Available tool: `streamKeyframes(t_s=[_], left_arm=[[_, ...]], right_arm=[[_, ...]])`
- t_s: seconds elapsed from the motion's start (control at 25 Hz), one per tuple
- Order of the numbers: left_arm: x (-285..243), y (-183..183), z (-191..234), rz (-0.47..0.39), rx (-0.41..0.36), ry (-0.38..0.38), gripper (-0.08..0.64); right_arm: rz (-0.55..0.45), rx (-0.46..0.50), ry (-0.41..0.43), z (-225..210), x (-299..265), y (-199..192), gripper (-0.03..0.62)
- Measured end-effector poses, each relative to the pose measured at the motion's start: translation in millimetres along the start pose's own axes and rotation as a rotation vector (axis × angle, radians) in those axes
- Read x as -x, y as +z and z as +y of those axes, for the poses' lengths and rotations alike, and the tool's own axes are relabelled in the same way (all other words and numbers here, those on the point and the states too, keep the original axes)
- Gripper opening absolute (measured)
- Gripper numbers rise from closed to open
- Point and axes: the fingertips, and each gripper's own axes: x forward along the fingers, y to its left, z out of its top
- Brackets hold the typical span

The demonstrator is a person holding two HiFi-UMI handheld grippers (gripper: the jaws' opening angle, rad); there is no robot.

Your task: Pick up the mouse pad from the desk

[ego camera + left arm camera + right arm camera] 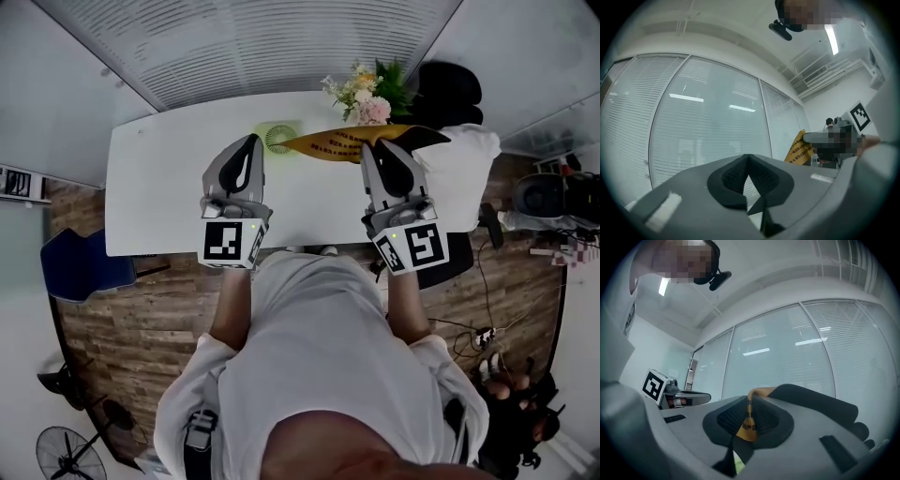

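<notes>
An office: a white desk (159, 187) in the middle, a glass wall with blinds (253, 42) at 12 o'clock, a black chair (452, 86) at 1, a blue chair (80, 267) at 9, and strip lights (832, 40) overhead.

Desk (159, 197) lies before you. Mouse pad (328, 143) sits over its far side, between your right gripper's (368, 147) jaws. Flowers (367, 94) behind it. Small fan (278, 139) at its left end, just right of your left gripper (251, 141).

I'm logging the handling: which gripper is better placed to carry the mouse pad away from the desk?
Right: the right gripper is shut on the yellow mouse pad; the left gripper is shut on nothing, beside the pad's far end.
</notes>
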Motion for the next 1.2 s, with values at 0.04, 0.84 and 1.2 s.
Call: streamKeyframes(t_s=[0.04,0.84,1.2], left_arm=[[1,4,-2,-0.004,0.002,-0.001,-0.012],[-17,-7,-45,0.061,-0.005,-0.030,-0.012],[-25,-3,-57,0.052,-0.016,-0.032,-0.012]], right_arm=[[-0.007,0.000,0.007,0,0,2,0.040],[0.022,-0.010,0.053,-24,17,-18,0.038],[0.001,-0.013,0.076,-30,21,-14,0.038]])
